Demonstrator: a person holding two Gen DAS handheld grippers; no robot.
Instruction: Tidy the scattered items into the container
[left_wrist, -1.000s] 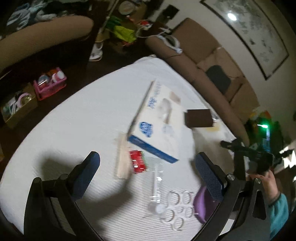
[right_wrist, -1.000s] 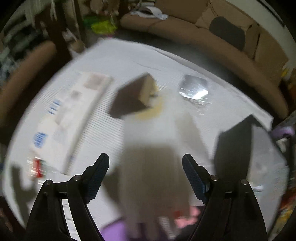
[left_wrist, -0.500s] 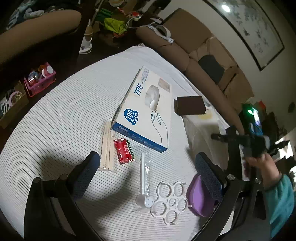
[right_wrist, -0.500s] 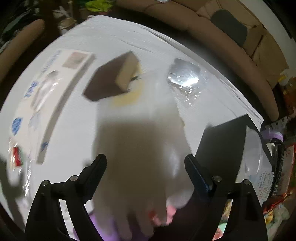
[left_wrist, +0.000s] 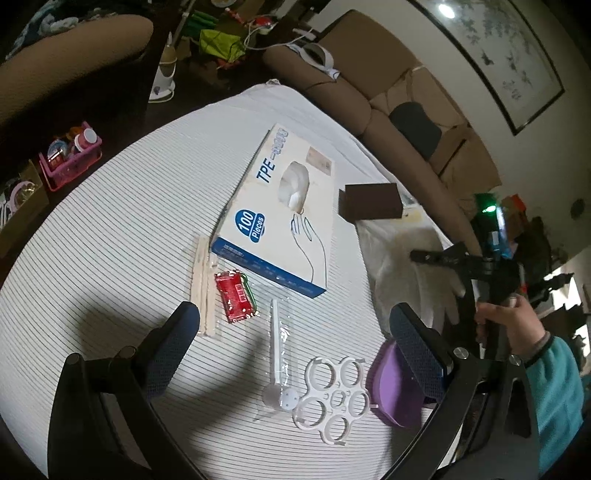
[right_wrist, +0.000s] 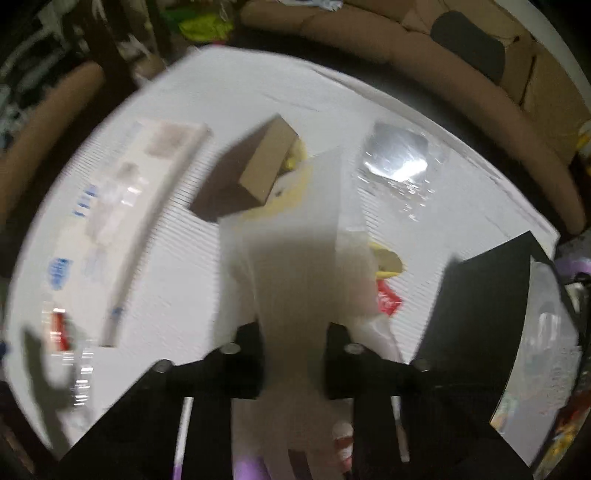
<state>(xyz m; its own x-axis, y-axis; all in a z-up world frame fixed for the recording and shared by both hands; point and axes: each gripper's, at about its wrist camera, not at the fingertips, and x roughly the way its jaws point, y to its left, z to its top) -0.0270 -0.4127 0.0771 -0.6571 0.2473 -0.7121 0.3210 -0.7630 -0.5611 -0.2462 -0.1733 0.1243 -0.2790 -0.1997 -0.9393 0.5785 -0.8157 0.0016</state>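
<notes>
Glove (right_wrist: 295, 288) | right gripper (right_wrist: 295, 363) closing onto it | left gripper (left_wrist: 295, 345) wide, empty

Tablecloth (left_wrist: 110, 236) looks like ribbed cloth, matt with thin dark stripes. Glove box (left_wrist: 280, 214) is cardboard with a slight sheen, sticks (left_wrist: 203, 288) beside it are bare pale wood. Red sachet (left_wrist: 236, 295) is glossy foil or plastic – the spoon (left_wrist: 276, 354) sits in a clear crinkly wrapper. Ring holder (left_wrist: 332, 398) is smooth white plastic, purple lid (left_wrist: 391, 387) matt plastic. The glove (right_wrist: 295, 266) looks thin, soft, milky film. Gripper pads (left_wrist: 173, 347) are textured blue rubber on black plastic.
</notes>
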